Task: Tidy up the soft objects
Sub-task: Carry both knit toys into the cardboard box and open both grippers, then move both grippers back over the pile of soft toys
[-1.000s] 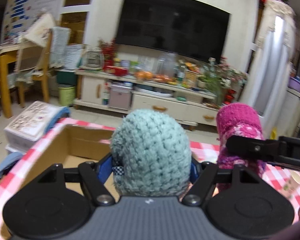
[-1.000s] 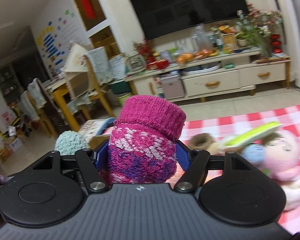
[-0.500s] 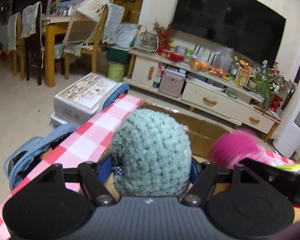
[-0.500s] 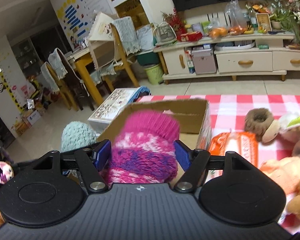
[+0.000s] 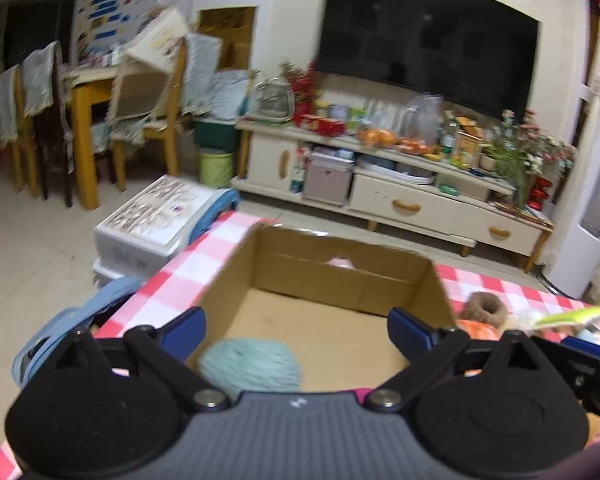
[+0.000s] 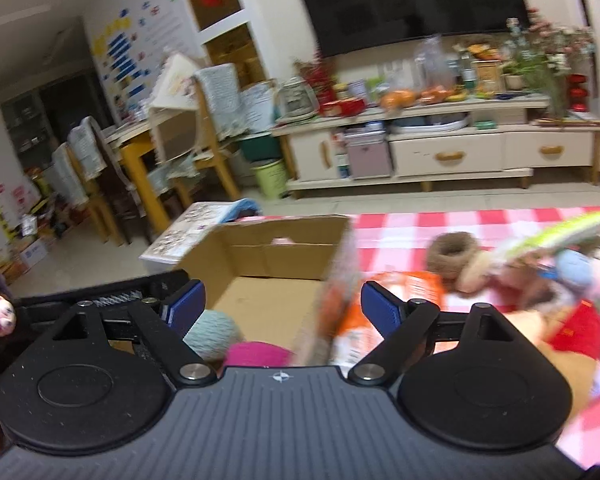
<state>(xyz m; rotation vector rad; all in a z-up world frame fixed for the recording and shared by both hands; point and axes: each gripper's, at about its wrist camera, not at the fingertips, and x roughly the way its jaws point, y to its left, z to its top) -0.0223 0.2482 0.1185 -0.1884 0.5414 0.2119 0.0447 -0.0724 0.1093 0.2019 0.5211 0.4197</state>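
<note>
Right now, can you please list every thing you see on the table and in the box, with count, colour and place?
cardboard box: one, brown, open, on the checked cloth
teal knitted piece: one, inside the box, near corner
magenta knitted piece: one, inside the box, beside the teal one
orange packet: one, on the cloth, right of the box
plush toys: several, brown and pink, blurred, far right
checked cloth: one, red and white, covers the table
left gripper: open, above the box
right gripper: open, over the box's right wall
</note>
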